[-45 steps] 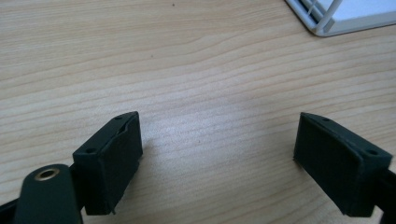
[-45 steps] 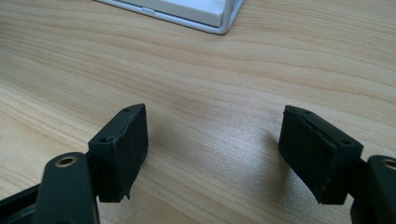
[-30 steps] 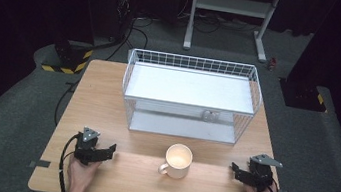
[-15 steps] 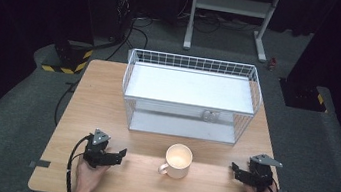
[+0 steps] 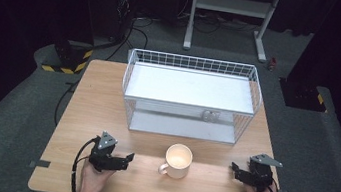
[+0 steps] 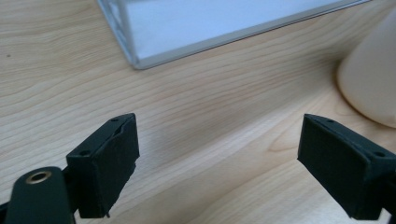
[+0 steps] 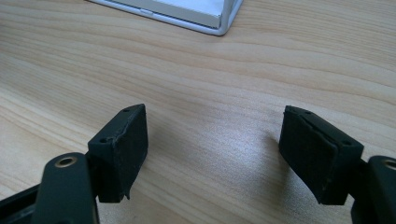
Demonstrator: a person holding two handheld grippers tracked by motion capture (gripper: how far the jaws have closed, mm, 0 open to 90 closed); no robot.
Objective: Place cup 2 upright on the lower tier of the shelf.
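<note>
Jaws wide on both, nothing between them. Left gripper (image 5: 128, 158) sits nearest the mug (image 5: 178, 160), which stands upright on the table (image 5: 98, 96) before the wire rack (image 5: 190, 96). Looks ceramic: rigid, glazed-slick, chip-prone, moderate weight. Likely best grip: rim wall or handle. Right gripper (image 5: 234, 168) idles well apart.

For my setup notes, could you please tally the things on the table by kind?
Mug: 1
Wire rack: 1
Tools, left and right, both open: 2
Total: 4
</note>
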